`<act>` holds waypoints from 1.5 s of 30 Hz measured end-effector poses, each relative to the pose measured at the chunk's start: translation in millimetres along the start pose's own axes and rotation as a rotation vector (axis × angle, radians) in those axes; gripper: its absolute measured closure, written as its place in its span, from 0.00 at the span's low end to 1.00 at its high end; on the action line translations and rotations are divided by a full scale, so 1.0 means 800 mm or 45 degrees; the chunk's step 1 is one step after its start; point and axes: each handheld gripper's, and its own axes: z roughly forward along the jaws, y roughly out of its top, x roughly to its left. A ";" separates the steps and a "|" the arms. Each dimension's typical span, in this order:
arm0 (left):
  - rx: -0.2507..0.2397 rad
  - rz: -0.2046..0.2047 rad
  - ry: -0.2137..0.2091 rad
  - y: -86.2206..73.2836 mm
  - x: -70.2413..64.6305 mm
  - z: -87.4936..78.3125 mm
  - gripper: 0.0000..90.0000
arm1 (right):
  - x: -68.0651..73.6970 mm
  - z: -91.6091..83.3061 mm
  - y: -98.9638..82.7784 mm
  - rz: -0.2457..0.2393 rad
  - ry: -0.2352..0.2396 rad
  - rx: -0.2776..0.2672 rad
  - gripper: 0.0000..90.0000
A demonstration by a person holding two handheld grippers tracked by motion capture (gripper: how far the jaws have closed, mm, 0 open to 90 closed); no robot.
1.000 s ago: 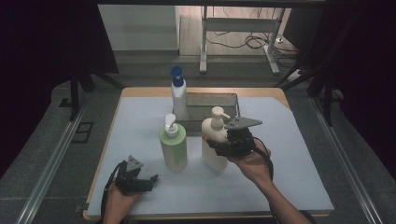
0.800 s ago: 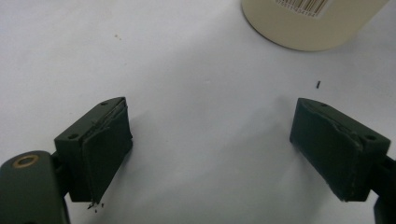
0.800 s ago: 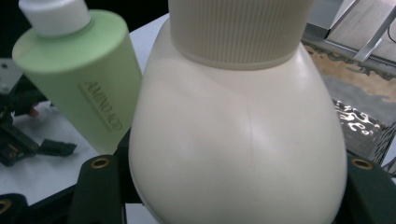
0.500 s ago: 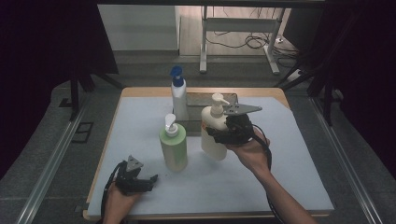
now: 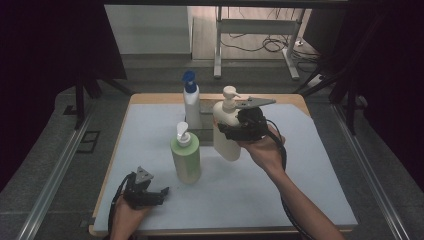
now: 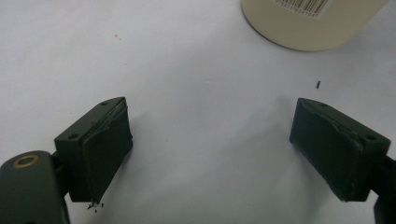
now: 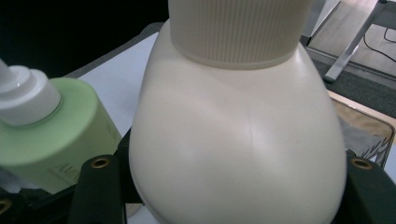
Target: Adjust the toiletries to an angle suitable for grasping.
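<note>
The right gripper [image 5: 235, 131], clamped on the cream pump bottle [image 5: 226, 131], now carries it higher and farther from the person than in the 2 earlier pictures. The bottle appears lifted off the white mat [image 5: 150, 130], tilted slightly, closer to the blue-capped bottle [image 5: 191, 104].

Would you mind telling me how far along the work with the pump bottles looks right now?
Done: the right gripper is shut on the cream pump bottle, which hangs tilted above the white mat. In hand: carrying it, apparently toward the dark tray behind. Left: setting it down, then probably the green pump bottle and the blue-capped bottle. The left gripper rests open near the front edge.
</note>
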 end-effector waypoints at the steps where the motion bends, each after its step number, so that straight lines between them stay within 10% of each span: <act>1: 0.000 0.000 0.000 0.000 0.000 0.000 0.13 | -0.001 0.001 0.003 0.000 -0.001 -0.001 0.41; 45: -0.003 -0.001 -0.001 0.000 0.000 0.000 0.14 | -0.036 0.073 0.059 0.069 -0.098 -0.029 0.41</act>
